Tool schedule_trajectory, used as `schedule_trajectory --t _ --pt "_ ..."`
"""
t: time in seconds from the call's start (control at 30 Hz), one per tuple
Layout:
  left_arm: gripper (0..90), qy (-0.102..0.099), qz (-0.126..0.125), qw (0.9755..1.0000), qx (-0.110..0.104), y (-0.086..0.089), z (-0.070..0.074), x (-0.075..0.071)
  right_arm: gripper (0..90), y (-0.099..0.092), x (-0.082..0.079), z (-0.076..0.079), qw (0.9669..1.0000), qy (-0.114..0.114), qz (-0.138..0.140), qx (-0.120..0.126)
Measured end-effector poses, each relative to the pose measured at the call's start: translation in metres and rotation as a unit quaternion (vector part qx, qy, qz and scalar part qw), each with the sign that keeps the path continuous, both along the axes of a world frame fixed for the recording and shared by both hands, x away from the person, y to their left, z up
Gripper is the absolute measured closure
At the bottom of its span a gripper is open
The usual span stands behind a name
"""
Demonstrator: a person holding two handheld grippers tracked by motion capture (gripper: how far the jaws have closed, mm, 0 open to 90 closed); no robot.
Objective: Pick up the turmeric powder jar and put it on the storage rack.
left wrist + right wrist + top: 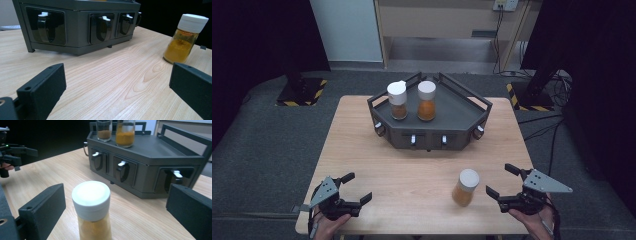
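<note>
Near the table's (362,150) front edge, toward its right corner, the spice jar (465,187) stands just ahead of the right tool (501,181), jaws spread to take it, while the left tool (357,187) waits open, well apart.

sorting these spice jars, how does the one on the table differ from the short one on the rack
The jar on the table holds yellow-orange powder; the short jar on the rack holds brown. The table jar stands alone near the right gripper; the short jar stands beside another jar. Both have white caps.
</note>
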State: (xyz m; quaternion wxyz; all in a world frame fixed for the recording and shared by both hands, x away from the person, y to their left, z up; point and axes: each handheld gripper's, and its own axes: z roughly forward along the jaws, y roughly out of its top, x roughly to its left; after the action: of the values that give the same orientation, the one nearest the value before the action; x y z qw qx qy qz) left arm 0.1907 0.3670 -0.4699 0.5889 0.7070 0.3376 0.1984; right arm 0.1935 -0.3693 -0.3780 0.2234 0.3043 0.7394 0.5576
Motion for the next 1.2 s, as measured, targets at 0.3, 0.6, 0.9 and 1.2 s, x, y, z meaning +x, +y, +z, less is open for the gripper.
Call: schedule_trajectory --t 0.3,0.6,0.9,1.2 --pt "0.0 -0.001 0.000 1.0000 0.004 -0.001 0.001 0.000 2.7 0.012 0.012 -0.002 0.9997 0.013 0.021 -0.004" --pt "0.4 -0.006 0.001 0.9999 0.011 -0.002 0.001 -0.001 3.3 0.024 0.026 -0.008 0.9988 0.029 0.039 -0.011" --pt "0.9 -0.013 0.002 0.9996 0.025 -0.005 0.002 -0.002 4.0 0.036 0.037 -0.013 0.9974 0.043 0.053 -0.022" --pt "1.1 -0.012 0.000 0.9995 0.030 -0.006 0.003 -0.001 7.2 0.045 0.050 -0.021 0.9957 0.062 0.060 -0.034"
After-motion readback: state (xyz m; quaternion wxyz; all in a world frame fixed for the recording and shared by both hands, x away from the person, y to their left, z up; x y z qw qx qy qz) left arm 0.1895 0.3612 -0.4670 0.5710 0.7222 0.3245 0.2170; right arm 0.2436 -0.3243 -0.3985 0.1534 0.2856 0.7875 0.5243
